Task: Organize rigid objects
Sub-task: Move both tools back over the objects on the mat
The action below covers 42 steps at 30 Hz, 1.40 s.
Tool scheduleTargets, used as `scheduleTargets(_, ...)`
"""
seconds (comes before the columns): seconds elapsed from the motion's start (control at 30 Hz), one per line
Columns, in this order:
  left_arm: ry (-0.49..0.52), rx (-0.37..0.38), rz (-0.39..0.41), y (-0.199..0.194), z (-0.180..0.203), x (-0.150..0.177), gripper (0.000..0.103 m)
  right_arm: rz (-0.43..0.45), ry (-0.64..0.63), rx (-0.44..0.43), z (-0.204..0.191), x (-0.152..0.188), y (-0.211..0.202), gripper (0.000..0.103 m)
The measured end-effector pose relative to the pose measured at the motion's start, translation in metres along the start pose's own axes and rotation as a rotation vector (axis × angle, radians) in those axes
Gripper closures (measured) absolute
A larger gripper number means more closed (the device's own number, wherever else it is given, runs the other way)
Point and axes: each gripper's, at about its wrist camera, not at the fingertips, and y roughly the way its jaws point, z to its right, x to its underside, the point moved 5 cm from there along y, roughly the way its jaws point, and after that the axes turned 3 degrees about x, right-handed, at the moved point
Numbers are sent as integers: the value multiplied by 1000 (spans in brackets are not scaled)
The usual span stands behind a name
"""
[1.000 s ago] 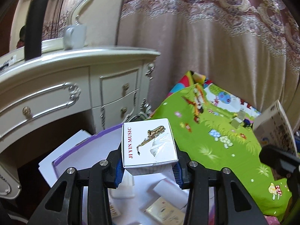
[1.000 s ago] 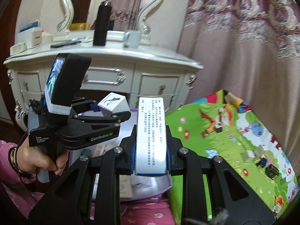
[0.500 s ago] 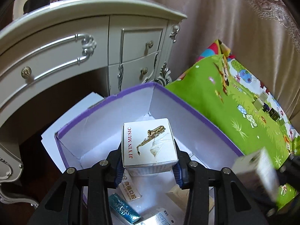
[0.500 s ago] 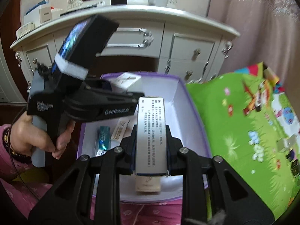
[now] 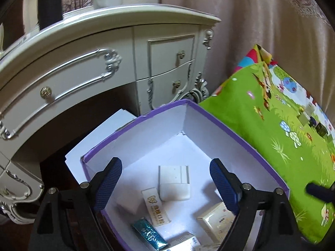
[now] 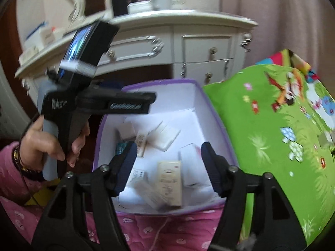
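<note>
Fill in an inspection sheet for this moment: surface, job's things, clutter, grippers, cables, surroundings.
Surface: green play mat beside a pink quilt.
Job's things: purple-rimmed box holding a white box, a teal packet and a cream carton.
Clutter: small blocks on the mat.
Grippers: left gripper and right gripper over the box, jaws opening, nothing between them.
Cables: thin cord near the left wrist, ends unseen.
Surroundings: white dresser, curtain.
</note>
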Motion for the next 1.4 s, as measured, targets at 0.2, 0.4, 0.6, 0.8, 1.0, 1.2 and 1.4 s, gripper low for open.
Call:
scheduleTargets(0.2, 80, 34, -15, -3, 48, -4, 16, 60, 144, 90, 61, 12, -37, 25)
scheduleTargets(0.4, 315, 186, -88, 8, 169, 12, 16, 35, 278, 277, 137, 64, -64, 19)
scheduleTargets(0.6, 565, 374, -169, 40, 317, 37, 16, -8, 547, 462, 238, 144, -111, 19)
scheduleTargets(0.8, 704, 358, -112, 79, 420, 24, 16, -48, 720, 622, 333, 205, -159, 18)
scheduleTargets(1.0, 736, 317, -74, 116, 456, 1, 16, -59, 923, 688, 420, 237, -177, 18)
scheduleTargets(1.2, 505, 402, -133, 143, 427, -14, 0, 15, 1116, 708, 491, 255, -186, 18)
scheduleTargets(1.4, 498, 387, -128, 143, 429, -15, 0, 187, 1307, 776, 580, 230, -194, 15)
